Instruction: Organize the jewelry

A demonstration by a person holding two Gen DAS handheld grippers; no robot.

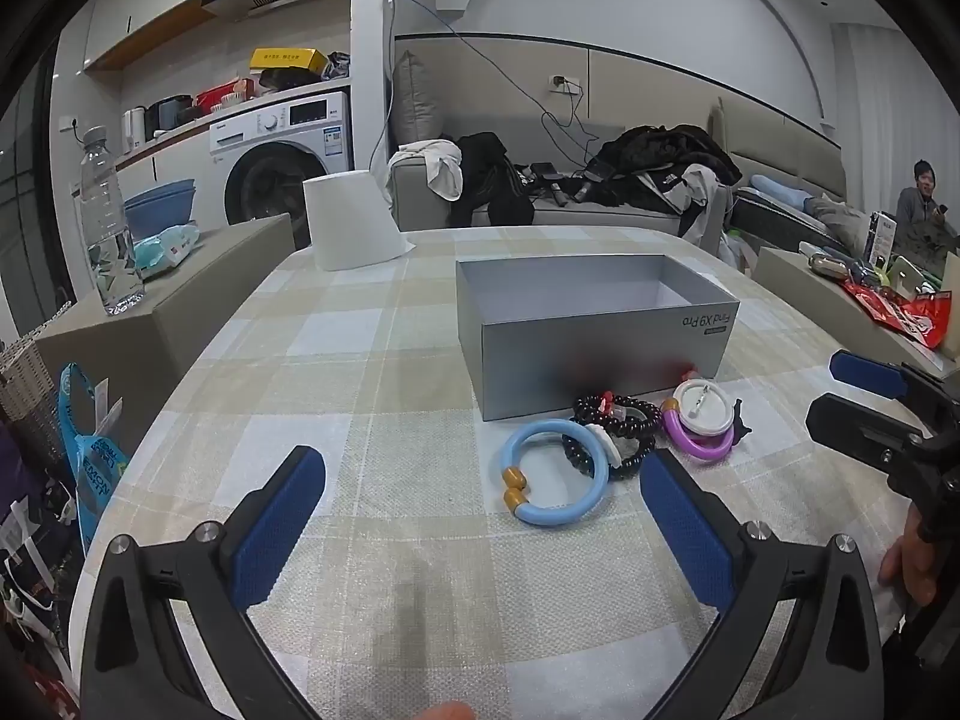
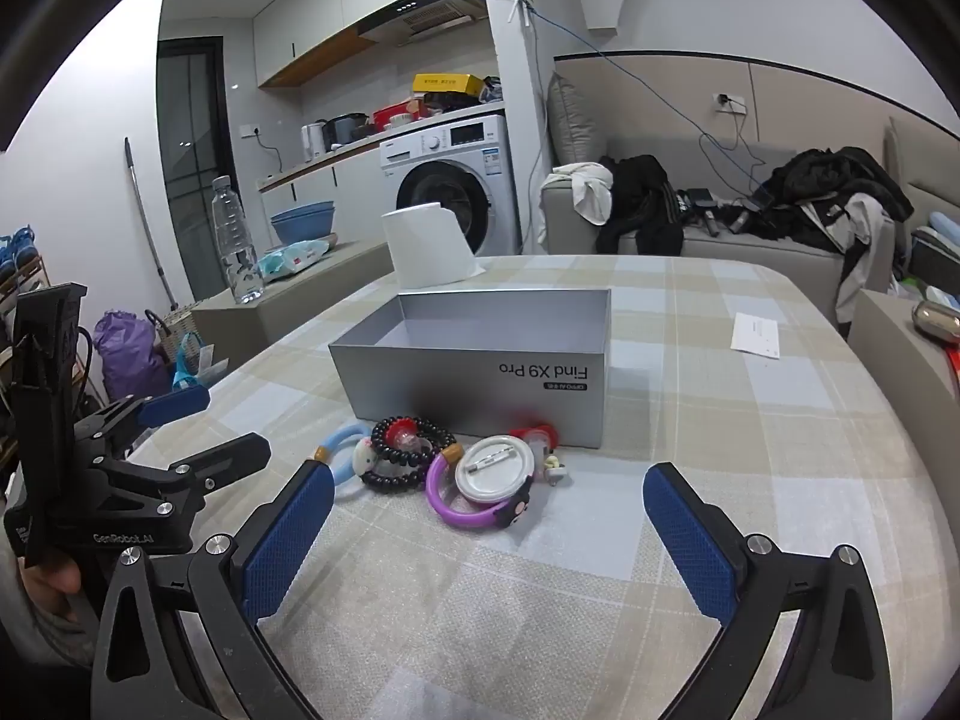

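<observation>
Start of the job, by the look of it: nothing yet lifted, nothing yet in the grey box (image 1: 594, 324), whose visible inside shows bare.

Jewelry heaped on the checked table (image 1: 360, 372), tight against the box's near wall. In the left wrist view:
- light blue bangle (image 1: 555, 474) with gold beads, lying flat, nearest of the pile, at about 12 o'clock between the pads
- dark bead bracelets (image 1: 612, 429) touching it at its 2 o'clock, overlapping a small white charm
- purple ring (image 1: 699, 441) further toward 3 o'clock, with a white round badge (image 1: 702, 408) resting on top

Left tool (image 1: 483, 516) spread wide, empty, tilted down over the table short of the bangle. Right tool (image 2: 489, 525) likewise spread wide and empty, with the purple ring and badge straight ahead at 12 o'clock, near but not touched.

Next move, as judged: pick one piece and carry it over the near wall into the box.
- Easiest for the left: the blue bangle, outermost and least tangled.
- Calls for lowering until one pad goes inside the hoop and one outside, then closing on the band.
- Care needed not to drag the bead bracelets along, since these touch the bangle.
- For the right: the badge before the ring beneath it.
</observation>
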